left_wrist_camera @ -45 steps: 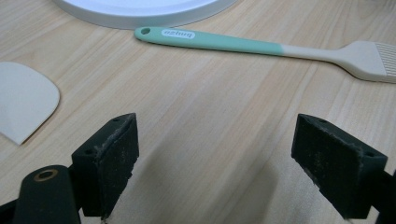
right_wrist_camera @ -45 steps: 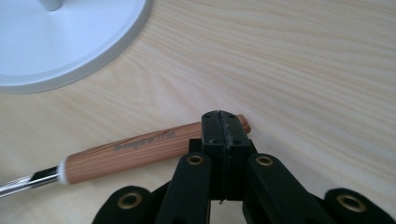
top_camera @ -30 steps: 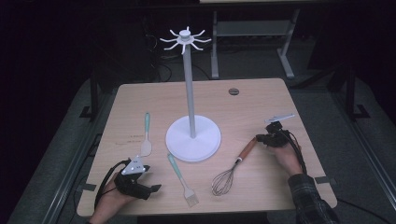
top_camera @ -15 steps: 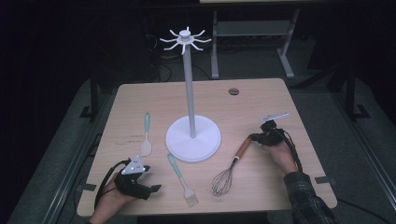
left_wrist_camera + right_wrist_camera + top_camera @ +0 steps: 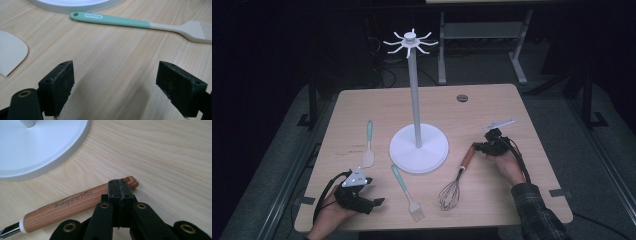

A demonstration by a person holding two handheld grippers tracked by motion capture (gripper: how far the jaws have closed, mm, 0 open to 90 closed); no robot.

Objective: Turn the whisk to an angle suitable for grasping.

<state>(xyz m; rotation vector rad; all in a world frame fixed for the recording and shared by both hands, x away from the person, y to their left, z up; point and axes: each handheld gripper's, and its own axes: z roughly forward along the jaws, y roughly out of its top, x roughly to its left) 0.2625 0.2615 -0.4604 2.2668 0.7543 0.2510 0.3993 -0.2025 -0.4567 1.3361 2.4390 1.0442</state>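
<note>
Right gripper (image 5: 119, 185), jaws pressed together, apparently touches the whisk's wooden handle (image 5: 77, 203) on the tabletop (image 5: 492, 105); left gripper (image 5: 115, 87) rests wide open, empty.

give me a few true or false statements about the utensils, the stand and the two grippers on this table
1. The whisk with the wooden handle hangs from the white stand. False: it lies on the light wooden table.
2. The right gripper's jaws are closed together at the end of the whisk's handle. True.
3. The left gripper's jaws stand apart with nothing between them. True.
4. The mint-handled basting brush is held in the left gripper. False: it lies free on the table.
5. The mint-handled spatula lies left of the stand's base in the high view. True.
</note>
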